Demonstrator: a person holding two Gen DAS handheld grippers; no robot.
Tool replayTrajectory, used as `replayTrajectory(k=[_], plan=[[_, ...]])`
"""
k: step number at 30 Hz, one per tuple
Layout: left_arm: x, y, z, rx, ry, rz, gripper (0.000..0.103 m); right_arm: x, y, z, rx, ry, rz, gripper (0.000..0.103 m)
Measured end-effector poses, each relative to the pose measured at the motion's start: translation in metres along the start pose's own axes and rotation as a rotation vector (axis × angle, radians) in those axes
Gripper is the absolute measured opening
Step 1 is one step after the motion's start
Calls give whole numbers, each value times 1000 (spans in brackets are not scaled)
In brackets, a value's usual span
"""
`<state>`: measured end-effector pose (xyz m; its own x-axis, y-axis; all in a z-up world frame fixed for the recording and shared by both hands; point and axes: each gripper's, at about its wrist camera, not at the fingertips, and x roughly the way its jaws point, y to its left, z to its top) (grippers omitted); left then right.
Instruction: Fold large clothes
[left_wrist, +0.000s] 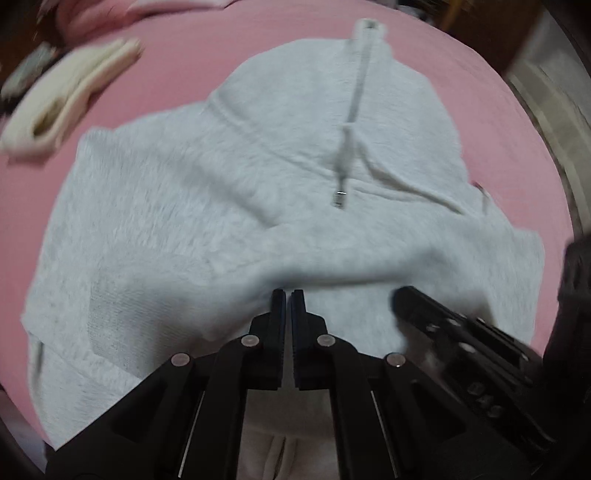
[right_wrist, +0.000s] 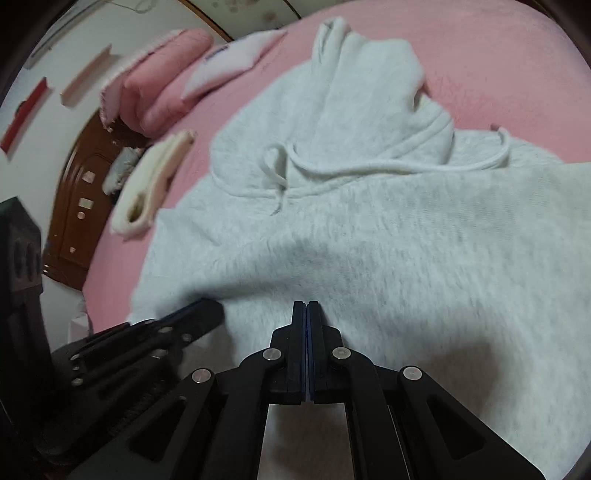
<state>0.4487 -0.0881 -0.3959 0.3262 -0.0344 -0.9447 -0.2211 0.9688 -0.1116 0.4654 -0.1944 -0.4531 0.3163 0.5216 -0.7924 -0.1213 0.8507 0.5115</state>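
A light grey hoodie (left_wrist: 207, 206) lies on a pink bed sheet (left_wrist: 177, 74), its hood (left_wrist: 332, 96) and drawstring (left_wrist: 347, 147) at the far end. It also shows in the right wrist view (right_wrist: 406, 236). My left gripper (left_wrist: 288, 297) is shut, its tips against a raised fold of the hoodie's near part. My right gripper (right_wrist: 306, 308) is shut, tips against the hoodie fabric. Whether fabric is pinched between either pair of jaws is hidden. Each gripper shows in the other's view: the right one (left_wrist: 443, 321), the left one (right_wrist: 177, 325). They are close side by side.
A folded cream garment (left_wrist: 70, 99) lies on the sheet left of the hoodie, also in the right wrist view (right_wrist: 155, 181). Folded pink (right_wrist: 162, 85) and white items (right_wrist: 232, 59) lie at the bed's far left. A brown wooden headboard (right_wrist: 81, 206) and floor lie beyond the edge.
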Motion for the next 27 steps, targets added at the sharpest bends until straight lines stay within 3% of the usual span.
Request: replayTrajectory(k=[3,4,6,8,11,16,21,23,25,27], plan=[[18,19,9,-56,7,-54,1,1,-22,10,41,-35,74,0],[23,23,11,-59,7,-64,1,-3,-30,12,50,-55,59,0],[29,28,14,-69,0,-91,1,-11,-54,15,73,-109,-68,0],[31,36,15,-100,-4,-122,1,-19,-81,18,135,-125,-64,0],[33,45,14,-134,-15,-150,1,-42,-117,19,191,-178,-178,0],[30,50,9,-120,-28,-135,1,-89,-144,6,221,-250,-373,0],[-2,39,1,-103,10,-99,1,-125,-159,-9,240,-254,-436,0],[-12,38,3,-95,51,-99,1,-134,-148,-14,253,-218,-435,2],[-23,41,8,-88,99,-100,1,-136,-134,-11,273,-175,-376,13],[-35,49,15,-80,133,-115,4,-128,-108,-3,308,-131,-261,31]])
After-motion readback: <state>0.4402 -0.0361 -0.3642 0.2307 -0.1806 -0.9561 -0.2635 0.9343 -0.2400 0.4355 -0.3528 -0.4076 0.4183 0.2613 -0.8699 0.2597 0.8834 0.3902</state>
